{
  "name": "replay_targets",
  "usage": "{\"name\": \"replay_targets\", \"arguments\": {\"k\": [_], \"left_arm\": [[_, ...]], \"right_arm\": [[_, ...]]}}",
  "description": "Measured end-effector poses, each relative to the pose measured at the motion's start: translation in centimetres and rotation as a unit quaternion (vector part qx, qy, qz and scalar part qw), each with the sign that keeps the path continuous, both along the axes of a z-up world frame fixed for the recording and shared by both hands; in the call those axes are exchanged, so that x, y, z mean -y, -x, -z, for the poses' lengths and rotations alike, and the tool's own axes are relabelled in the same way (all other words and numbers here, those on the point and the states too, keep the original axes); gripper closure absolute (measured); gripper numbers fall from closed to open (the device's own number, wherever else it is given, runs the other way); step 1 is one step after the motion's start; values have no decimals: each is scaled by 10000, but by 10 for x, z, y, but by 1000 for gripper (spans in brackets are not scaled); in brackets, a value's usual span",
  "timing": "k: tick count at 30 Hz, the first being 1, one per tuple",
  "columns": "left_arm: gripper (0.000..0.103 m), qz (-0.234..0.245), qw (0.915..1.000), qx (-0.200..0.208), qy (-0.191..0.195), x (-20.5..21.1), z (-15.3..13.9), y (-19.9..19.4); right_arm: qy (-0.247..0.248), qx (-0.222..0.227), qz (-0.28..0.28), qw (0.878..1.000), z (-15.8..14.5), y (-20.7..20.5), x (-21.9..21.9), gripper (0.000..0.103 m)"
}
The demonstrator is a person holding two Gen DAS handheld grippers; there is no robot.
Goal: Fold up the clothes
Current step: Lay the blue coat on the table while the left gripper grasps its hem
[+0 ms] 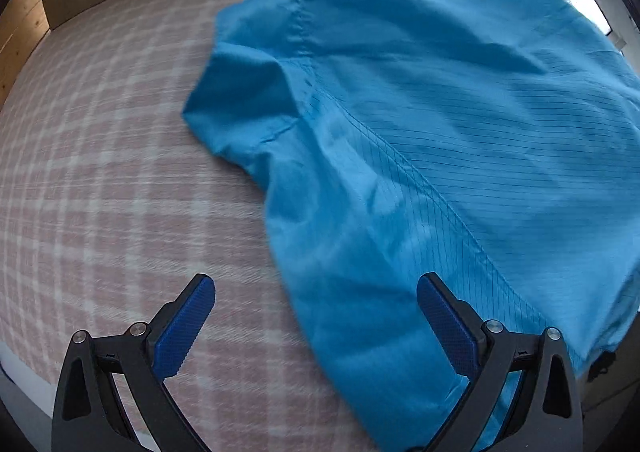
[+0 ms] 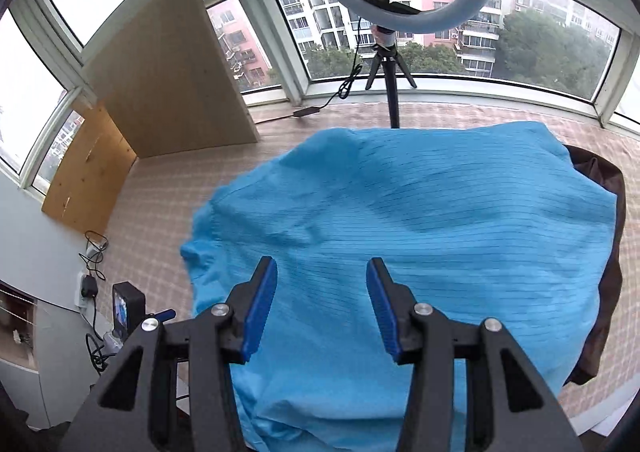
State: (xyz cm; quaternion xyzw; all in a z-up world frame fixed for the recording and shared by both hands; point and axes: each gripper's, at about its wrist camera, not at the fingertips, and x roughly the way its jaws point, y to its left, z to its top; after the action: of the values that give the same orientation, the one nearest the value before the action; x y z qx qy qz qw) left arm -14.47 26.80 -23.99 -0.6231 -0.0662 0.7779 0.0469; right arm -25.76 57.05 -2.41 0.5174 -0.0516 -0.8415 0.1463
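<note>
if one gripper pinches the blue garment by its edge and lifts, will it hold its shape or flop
Probably flop: the blue garment lies in soft wrinkles and drapes over a brown garment. It looks thin and light, so it may slide on the checked cover.

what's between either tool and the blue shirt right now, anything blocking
Nothing visible. The left tool is open over the blue shirt at its near edge, on the checked cover. The right tool is open directly over the cloth. A brown garment only pokes out underneath, at the shirt's right.
</note>
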Motion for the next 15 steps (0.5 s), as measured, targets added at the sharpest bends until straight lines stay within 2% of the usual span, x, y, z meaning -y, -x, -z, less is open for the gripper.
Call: {"name": "replay_targets", "arguments": {"k": [1,2,3,4,6,9,11,13,15], "left_arm": [[44,-52,10000,7,-47,-3,3,2],[61,-116,9998,50,-150,-4,7,4],[86,-185,9991,123,-357,-3,9,5],[98,-221,9980,94,-592,-1,7,5],[102,-245,9944,-176,-1008,5,-7,0],[103,-284,9903,-763,-1123,16,-40,-14],[103,-417,9875,-917,-1208,30,-60,-25],[103,-524,9857,-1003,-1246,45,-73,-36],[103,-672,9834,-1063,-1305,61,-81,-50]], "right_arm": [[-54,-18,-49,10000,1,4,1,57],[-109,-37,-98,9999,2,8,1,57],[-163,-55,-147,9997,2,12,2,57],[-217,-74,-196,9995,3,16,2,57],[-326,-110,-295,9990,5,24,4,56],[-391,-145,-503,9979,7,40,11,54],[-410,-157,-721,9964,7,54,22,48],[-609,-205,-1172,9910,13,69,51,45],[-904,-285,-1781,9794,25,85,90,44]]}}
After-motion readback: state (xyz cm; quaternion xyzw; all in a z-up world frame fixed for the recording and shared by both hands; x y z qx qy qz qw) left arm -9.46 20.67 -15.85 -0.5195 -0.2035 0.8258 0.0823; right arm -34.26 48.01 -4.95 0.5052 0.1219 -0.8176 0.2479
